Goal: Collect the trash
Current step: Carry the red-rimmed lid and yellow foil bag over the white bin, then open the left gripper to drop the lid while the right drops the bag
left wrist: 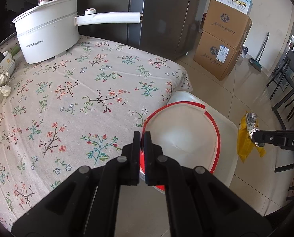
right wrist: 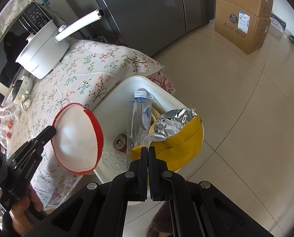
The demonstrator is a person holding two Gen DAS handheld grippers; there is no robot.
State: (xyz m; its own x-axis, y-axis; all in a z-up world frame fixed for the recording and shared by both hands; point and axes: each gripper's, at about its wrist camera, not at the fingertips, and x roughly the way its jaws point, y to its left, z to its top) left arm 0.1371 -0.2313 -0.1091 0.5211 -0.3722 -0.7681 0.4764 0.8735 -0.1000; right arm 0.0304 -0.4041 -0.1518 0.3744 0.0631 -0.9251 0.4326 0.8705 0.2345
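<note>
My left gripper [left wrist: 142, 136] is shut on the rim of a red-rimmed white paper bowl [left wrist: 182, 136], held tilted over the edge of the white bin [left wrist: 226, 122]. In the right wrist view the same bowl [right wrist: 77, 140] hangs beside the table, the left gripper [right wrist: 53, 129] pinching its edge. My right gripper [right wrist: 148, 150] is shut on a yellow snack bag with a silver foil lining [right wrist: 178, 138], held above the bin [right wrist: 131, 83]. Inside the bin lie a clear plastic bottle [right wrist: 139, 114] and a can [right wrist: 120, 143]. The bag [left wrist: 247, 136] also shows at the right gripper [left wrist: 254, 136].
A floral-clothed table [left wrist: 77, 98] carries a white electric pot [left wrist: 46, 33], stacked dishes [left wrist: 0, 69] and crumpled tissue [left wrist: 2, 86]. Cardboard boxes [left wrist: 224, 39] stand on the tiled floor by a grey fridge [left wrist: 162, 15]. Dark chairs [left wrist: 289, 83] stand at the right.
</note>
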